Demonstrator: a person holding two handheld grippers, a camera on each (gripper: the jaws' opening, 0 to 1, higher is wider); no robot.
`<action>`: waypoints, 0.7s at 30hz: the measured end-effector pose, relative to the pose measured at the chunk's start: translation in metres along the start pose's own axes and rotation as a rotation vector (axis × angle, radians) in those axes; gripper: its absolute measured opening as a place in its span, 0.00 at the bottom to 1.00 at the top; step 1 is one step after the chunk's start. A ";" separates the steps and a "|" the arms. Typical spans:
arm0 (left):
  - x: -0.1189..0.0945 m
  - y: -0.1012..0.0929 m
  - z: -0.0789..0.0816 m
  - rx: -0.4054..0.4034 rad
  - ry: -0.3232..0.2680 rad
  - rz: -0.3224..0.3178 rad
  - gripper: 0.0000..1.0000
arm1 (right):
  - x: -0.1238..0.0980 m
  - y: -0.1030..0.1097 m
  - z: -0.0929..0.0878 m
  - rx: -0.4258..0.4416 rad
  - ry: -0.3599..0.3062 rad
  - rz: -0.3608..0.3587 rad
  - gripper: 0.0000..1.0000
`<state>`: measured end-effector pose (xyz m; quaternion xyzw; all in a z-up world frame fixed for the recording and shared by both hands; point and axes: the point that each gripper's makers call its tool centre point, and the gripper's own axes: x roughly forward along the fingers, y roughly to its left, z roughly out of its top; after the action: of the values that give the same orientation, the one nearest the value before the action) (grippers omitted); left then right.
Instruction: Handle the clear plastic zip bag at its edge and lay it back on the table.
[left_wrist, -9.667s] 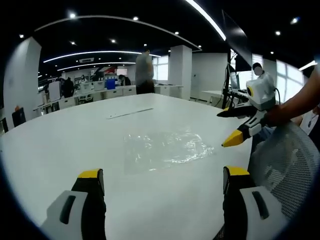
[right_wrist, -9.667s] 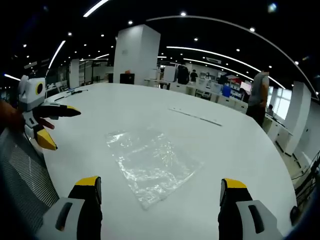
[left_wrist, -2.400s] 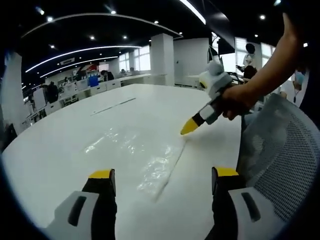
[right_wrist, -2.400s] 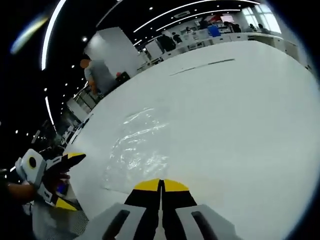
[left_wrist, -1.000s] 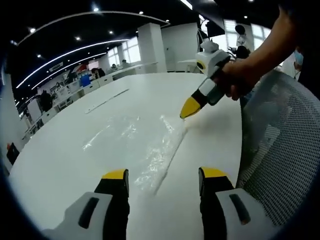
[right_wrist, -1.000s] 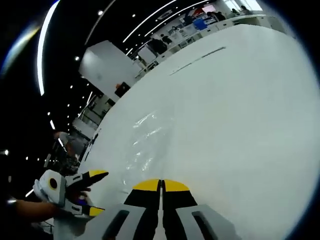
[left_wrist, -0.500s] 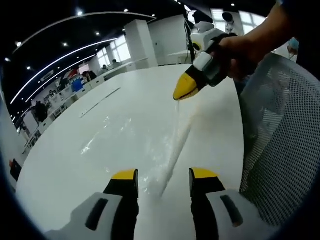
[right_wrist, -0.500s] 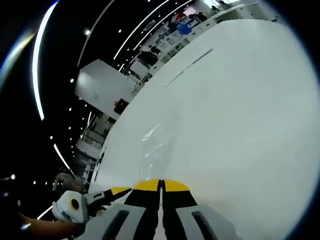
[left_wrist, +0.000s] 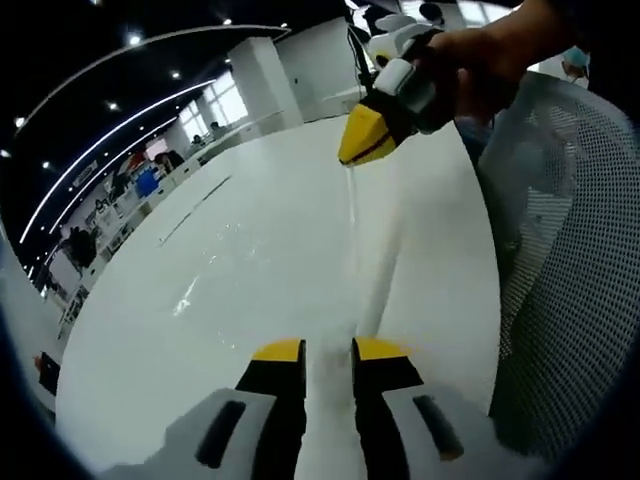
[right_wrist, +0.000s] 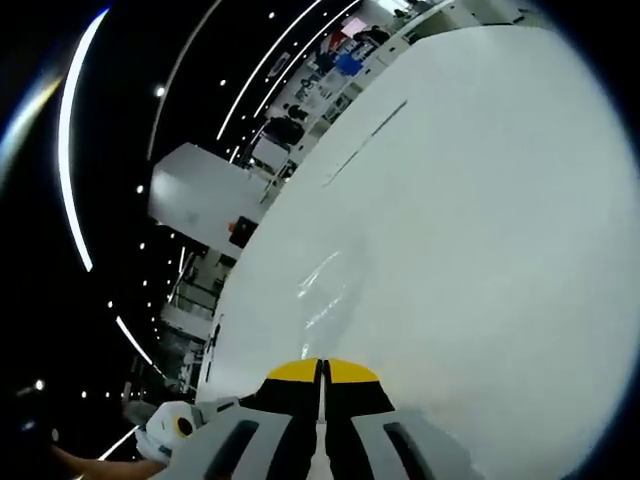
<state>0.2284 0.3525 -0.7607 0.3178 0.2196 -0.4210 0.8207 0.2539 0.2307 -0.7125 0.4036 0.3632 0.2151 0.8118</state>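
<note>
Left gripper (left_wrist: 328, 352), at 6 o'clock in the left gripper view, has narrowed its yellow-tipped jaws almost together since half a second ago, and the near end of the clear plastic zip bag (left_wrist: 352, 262) now runs down between them; I judge it pinched there, though the film is too faint for me to be certain of contact. My right gripper (left_wrist: 366, 147), seen in that same view at 1 o'clock with the person's hand (left_wrist: 470, 72) around it, has risen compared with a second ago and is clamped on the bag's far end, so the edge is drawn into a pale, taut strip between the two tools, while the rest of the bag trails off toward 10 o'clock over the white table (left_wrist: 200, 330). In the right gripper view its own jaws (right_wrist: 322, 372) sit pressed shut at 6 o'clock, with only a faint glint of plastic above them. By my reading the edge is now held at both ends and partly lifted, so what remains is lowering it evenly and releasing. A mesh chair back (left_wrist: 565, 260) stands at 3 o'clock.
</note>
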 end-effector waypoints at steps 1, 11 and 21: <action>0.000 -0.001 0.001 -0.007 -0.004 -0.006 0.07 | -0.001 0.000 0.000 0.003 -0.001 -0.001 0.00; -0.002 0.001 0.002 0.043 -0.006 0.000 0.00 | -0.009 -0.007 -0.003 -0.089 0.040 -0.034 0.00; -0.011 -0.006 0.003 0.154 0.039 -0.022 0.00 | -0.023 0.009 0.013 -0.582 0.059 -0.087 0.08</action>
<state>0.2177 0.3534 -0.7540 0.3858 0.2059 -0.4392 0.7848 0.2484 0.2151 -0.6901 0.1316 0.3268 0.2869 0.8908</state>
